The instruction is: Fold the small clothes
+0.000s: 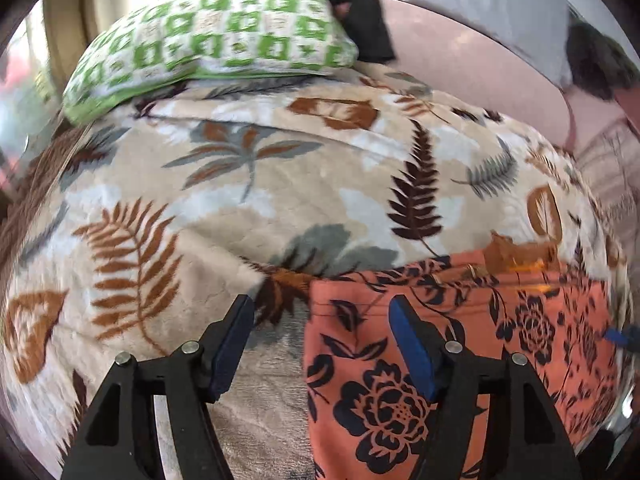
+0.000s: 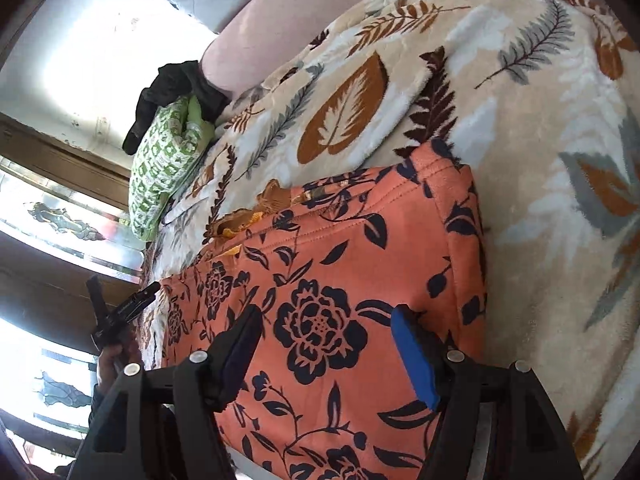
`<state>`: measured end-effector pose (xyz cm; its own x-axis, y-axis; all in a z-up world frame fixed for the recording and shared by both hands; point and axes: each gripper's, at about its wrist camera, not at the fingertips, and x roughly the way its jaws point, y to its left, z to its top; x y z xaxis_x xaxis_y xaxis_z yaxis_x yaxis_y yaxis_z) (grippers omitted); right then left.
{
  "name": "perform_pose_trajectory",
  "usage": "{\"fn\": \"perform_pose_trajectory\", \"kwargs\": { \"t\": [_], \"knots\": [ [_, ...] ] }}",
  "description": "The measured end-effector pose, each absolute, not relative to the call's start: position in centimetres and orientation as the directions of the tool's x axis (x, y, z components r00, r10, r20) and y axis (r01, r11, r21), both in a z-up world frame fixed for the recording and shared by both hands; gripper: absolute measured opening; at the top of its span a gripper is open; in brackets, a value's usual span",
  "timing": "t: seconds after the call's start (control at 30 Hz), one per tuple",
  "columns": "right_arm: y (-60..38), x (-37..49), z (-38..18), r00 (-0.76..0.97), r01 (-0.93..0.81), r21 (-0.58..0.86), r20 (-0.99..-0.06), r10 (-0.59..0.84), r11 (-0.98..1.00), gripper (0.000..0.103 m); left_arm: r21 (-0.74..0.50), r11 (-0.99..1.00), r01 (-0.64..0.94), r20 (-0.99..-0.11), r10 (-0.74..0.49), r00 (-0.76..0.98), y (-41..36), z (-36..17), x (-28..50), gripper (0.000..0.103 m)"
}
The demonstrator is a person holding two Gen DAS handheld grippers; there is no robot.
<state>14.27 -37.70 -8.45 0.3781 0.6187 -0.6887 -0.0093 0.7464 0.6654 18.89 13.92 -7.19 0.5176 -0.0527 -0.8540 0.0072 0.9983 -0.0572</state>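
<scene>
Our orange floral garment (image 2: 332, 280) lies flat on the leaf-print fleece blanket (image 2: 520, 128), seemingly already folded over once. We hold the right gripper (image 2: 326, 344) above its middle and the left gripper (image 1: 320, 340) over its left edge, both with jaws spread wide and gripping nothing. We judge the plush blanket could get pinched along with the cloth, dragging the fold askew. Beyond sit a green patterned pillow (image 1: 212, 36), a dark garment (image 2: 172, 96), and a pink sheet (image 1: 460, 60).
</scene>
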Motion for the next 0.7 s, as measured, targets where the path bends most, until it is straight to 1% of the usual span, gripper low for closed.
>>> {"fn": "perform_pose_trajectory", "kwargs": {
  "t": [0.03,0.07,0.1,0.13,0.17,0.2,0.23,0.27,0.3,0.33,0.37,0.4,0.47,0.53,0.57,0.63,0.67,0.7],
  "knots": [
    [-37.4,14.8,-8.5,0.360,-0.024,0.689,-0.670,0.650,0.724,0.070,0.020,0.999,0.037,-0.858,-0.002,0.514,12.8,-7.8,19.3,0.071],
    [-37.0,15.7,-8.8,0.331,-0.041,0.712,-0.652,0.682,0.701,0.071,0.092,0.995,0.028,-0.871,0.067,0.487,12.1,-8.9,19.9,0.071],
    [-36.4,16.8,-9.3,0.309,-0.055,0.728,-0.639,0.705,0.684,0.071,0.132,0.991,-0.009,-0.889,0.122,0.441,12.4,-10.2,20.8,0.071],
    [-36.7,18.0,-9.8,0.316,-0.059,0.709,-0.654,0.687,0.702,0.071,0.119,0.991,-0.055,-0.903,0.131,0.410,13.4,-11.3,21.3,0.073],
    [-37.6,19.4,-10.8,0.338,-0.024,0.672,-0.692,0.638,0.740,0.071,0.061,0.992,-0.108,-0.907,0.100,0.409,14.4,-11.6,21.5,0.079],
    [-39.5,20.5,-12.3,0.364,0.078,0.672,-0.706,0.607,0.736,0.070,0.036,0.988,-0.150,-0.904,0.096,0.416,15.2,-11.2,21.2,0.080],
    [-41.7,20.9,-13.6,0.416,0.182,0.779,-0.614,0.671,0.600,0.069,0.049,0.983,-0.174,-0.894,0.121,0.431,15.5,-10.4,20.6,0.080],
    [-43.3,20.5,-13.9,0.481,0.245,0.832,-0.550,0.683,0.498,0.069,0.080,0.981,-0.178,-0.874,0.155,0.460,15.5,-9.4,19.9,0.080],
    [-44.1,19.8,-12.9,0.532,0.250,0.830,-0.548,0.645,0.499,0.070,0.103,0.980,-0.170,-0.853,0.175,0.492,15.4,-8.4,19.0,0.080],
    [-44.3,19.0,-11.5,0.568,0.220,0.804,-0.566,0.598,0.552,0.070,0.112,0.981,-0.160,-0.837,0.180,0.517,15.4,-7.3,18.0,0.079],
    [-44.4,17.9,-10.2,0.588,0.195,0.779,-0.579,0.564,0.596,0.073,0.095,0.984,-0.153,-0.825,0.164,0.541,15.5,-6.2,16.8,0.079],
    [-44.3,16.7,-9.3,0.587,0.185,0.774,-0.581,0.563,0.605,0.075,0.063,0.988,-0.142,-0.816,0.133,0.562,15.6,-5.3,15.8,0.079],
    [-43.9,13.6,-7.9,0.575,0.153,0.782,-0.567,0.589,0.604,0.075,0.001,0.995,-0.104,-0.805,0.063,0.590,14.9,-3.9,13.1,0.079],
    [-43.0,9.4,-6.4,0.574,0.121,0.766,-0.573,0.585,0.632,0.075,-0.044,0.998,-0.054,-0.788,-0.001,0.615,13.4,-3.3,10.5,0.080],
    [-42.4,7.0,-6.0,0.574,0.108,0.773,-0.562,0.595,0.625,0.075,-0.066,0.997,-0.025,-0.783,-0.037,0.621,12.4,-3.3,9.4,0.080],
    [-41.5,1.8,-6.4,0.591,0.132,0.809,-0.528,0.609,0.573,0.077,-0.115,0.993,0.011,-0.770,-0.096,0.631,10.4,-3.5,7.4,0.080],
    [-41.1,-0.6,-7.1,0.594,0.154,0.828,-0.513,0.620,0.539,0.081,-0.143,0.989,0.030,-0.769,-0.130,0.626,9.5,-3.7,6.7,0.080],
    [-40.3,-2.7,-8.0,0.590,0.174,0.848,-0.497,0.636,0.501,0.083,-0.177,0.983,0.051,-0.763,-0.170,0.623,8.6,-4.0,6.1,0.080]
  ]
}}
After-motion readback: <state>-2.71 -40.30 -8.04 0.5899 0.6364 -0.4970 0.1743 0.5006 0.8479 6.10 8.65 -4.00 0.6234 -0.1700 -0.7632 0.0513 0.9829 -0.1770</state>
